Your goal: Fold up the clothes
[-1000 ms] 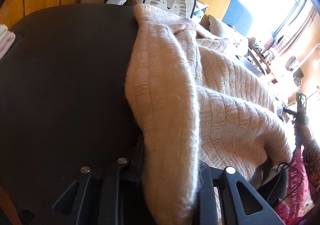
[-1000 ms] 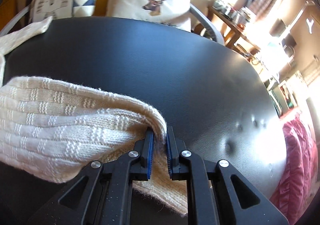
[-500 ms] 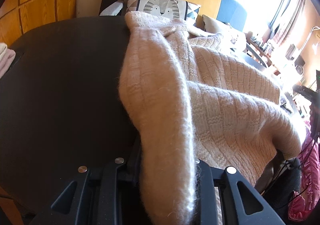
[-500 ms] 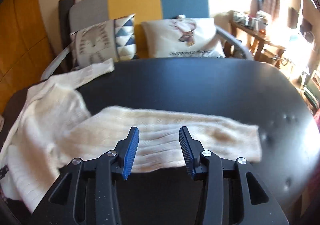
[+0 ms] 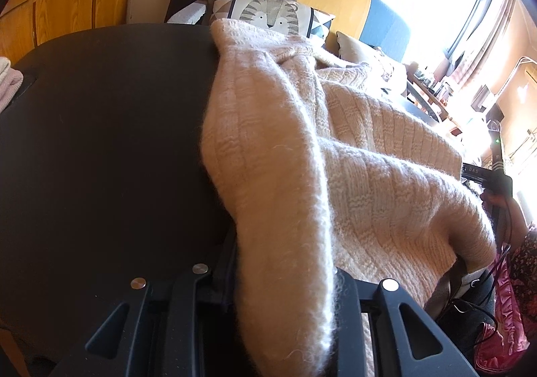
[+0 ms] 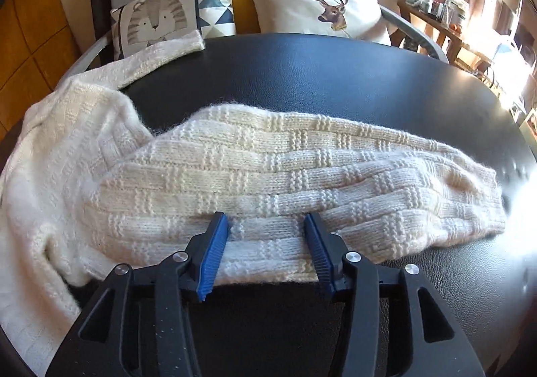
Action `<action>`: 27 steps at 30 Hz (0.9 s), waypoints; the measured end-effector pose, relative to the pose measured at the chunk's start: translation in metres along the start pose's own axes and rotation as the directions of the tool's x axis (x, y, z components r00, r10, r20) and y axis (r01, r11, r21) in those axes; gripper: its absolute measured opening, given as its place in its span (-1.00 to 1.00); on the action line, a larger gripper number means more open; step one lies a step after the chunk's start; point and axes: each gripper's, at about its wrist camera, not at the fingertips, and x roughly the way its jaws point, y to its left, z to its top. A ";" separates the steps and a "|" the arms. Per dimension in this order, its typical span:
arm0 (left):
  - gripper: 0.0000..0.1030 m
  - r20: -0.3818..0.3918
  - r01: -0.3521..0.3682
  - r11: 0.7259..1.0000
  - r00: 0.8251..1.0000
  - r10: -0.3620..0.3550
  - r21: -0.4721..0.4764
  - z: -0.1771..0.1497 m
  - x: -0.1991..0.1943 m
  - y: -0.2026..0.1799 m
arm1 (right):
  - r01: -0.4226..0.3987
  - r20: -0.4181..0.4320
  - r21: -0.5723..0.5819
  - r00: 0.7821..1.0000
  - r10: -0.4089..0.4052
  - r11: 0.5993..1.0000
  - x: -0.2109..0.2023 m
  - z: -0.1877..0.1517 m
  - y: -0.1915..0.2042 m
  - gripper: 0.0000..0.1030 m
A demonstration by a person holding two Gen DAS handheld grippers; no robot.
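Observation:
A cream knit sweater (image 6: 268, 169) lies on a black round table (image 6: 335, 75). One sleeve stretches across the table toward the right, the other sleeve reaches the far left edge near a cushion. My right gripper (image 6: 266, 242) is open, its blue pads just above the sleeve's near edge, holding nothing. In the left wrist view the sweater (image 5: 302, 158) drapes thickly between the fingers of my left gripper (image 5: 285, 289), which is shut on a bunched fold of it near the table's (image 5: 100, 142) front edge. The left fingertips are hidden by the knit.
A sofa behind the table holds a tiger cushion (image 6: 161, 17) and a deer cushion (image 6: 322, 11). A folded pink cloth (image 5: 8, 81) sits at the table's far left. The other handheld gripper's body (image 5: 486, 175) shows at right. A cluttered side table (image 6: 446, 14) stands right.
My right gripper let go of the sleeve, opened and pulled back; the sleeve now lies flat across the table. My left gripper keeps its hold and has barely moved.

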 end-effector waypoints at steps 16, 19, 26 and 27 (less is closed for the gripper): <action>-0.45 -0.066 0.090 0.994 0.994 -0.086 0.060 -0.013 0.000 -0.036 | 0.130 -0.019 0.076 0.992 -0.129 0.989 0.023 0.035 -0.068 0.11; -0.45 -0.077 0.094 0.992 0.993 -0.087 0.082 -0.015 0.001 -0.045 | 0.147 -0.022 0.084 0.989 -0.145 0.986 0.026 0.041 -0.079 0.16; -0.45 -0.099 0.115 0.988 0.990 -0.105 0.105 -0.018 0.005 -0.066 | 0.187 -0.026 0.102 0.982 -0.186 0.977 0.033 0.050 -0.102 0.17; -0.45 -0.103 0.116 0.987 0.989 -0.104 0.112 -0.017 0.005 -0.070 | 0.193 -0.027 0.101 0.981 -0.191 0.976 0.033 0.051 -0.105 0.18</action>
